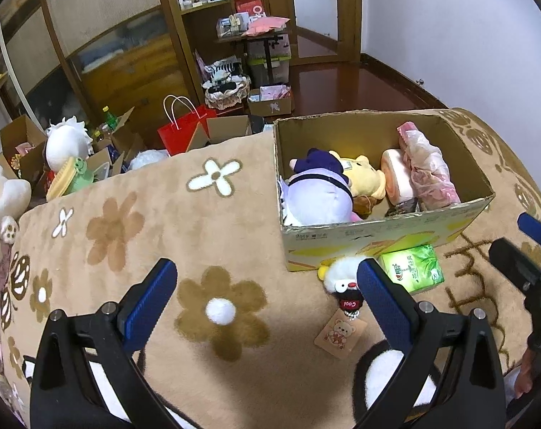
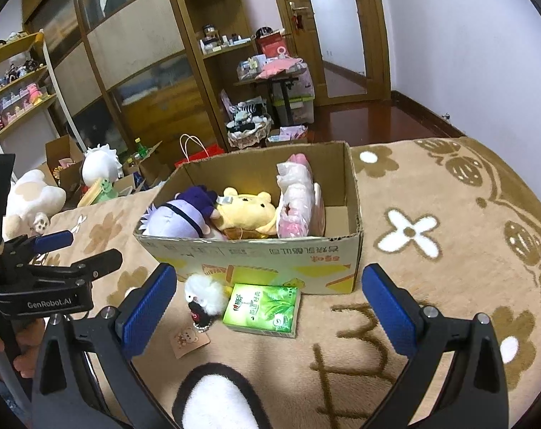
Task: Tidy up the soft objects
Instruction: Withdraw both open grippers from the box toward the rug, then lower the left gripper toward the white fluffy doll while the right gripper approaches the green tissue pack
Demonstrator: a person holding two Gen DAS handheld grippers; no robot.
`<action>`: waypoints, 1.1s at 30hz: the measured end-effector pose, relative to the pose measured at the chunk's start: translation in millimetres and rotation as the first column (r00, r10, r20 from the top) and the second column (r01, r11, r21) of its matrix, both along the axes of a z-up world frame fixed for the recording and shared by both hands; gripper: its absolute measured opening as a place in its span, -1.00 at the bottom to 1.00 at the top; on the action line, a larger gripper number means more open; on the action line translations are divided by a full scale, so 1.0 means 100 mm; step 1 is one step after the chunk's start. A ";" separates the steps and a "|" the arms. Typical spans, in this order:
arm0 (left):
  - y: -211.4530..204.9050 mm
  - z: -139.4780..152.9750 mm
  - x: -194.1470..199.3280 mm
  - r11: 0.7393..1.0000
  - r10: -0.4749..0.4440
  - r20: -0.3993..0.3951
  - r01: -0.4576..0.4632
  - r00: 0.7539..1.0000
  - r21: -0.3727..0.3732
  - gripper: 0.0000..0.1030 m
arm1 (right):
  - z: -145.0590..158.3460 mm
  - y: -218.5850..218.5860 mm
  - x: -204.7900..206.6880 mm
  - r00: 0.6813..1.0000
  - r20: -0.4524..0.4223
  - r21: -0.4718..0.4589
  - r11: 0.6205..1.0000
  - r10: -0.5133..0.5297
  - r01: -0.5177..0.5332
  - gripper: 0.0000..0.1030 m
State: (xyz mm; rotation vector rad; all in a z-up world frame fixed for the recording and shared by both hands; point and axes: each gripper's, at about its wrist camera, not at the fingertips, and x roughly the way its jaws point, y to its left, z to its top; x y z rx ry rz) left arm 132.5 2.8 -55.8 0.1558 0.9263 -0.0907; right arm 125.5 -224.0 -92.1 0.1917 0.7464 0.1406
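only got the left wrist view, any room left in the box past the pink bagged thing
Observer: Yes, the cardboard box shows bare floor between the pink bagged toy and its end wall.
Operator: is the other gripper holding anything
Observer: No, the right gripper is open, nothing between its fingers.
Operator: my finger blocks something in front of the box
Observer: A small white plush, lying right beside the green tissue pack.

Green tissue pack (image 2: 261, 309); tan flowered blanket (image 2: 449, 250).
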 end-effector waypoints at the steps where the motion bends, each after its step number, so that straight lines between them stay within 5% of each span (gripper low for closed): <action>1: 0.00 -0.01 0.01 1.000 -0.002 -0.003 0.002 1.000 -0.007 0.94 | -0.02 0.01 0.02 1.000 -0.005 0.000 1.000 0.001 -0.001 1.00; 33: -0.26 -0.68 0.43 0.995 -0.071 -0.191 0.056 0.979 -0.082 0.94 | -0.69 0.12 0.39 0.984 -0.174 0.006 1.000 0.028 -0.027 1.00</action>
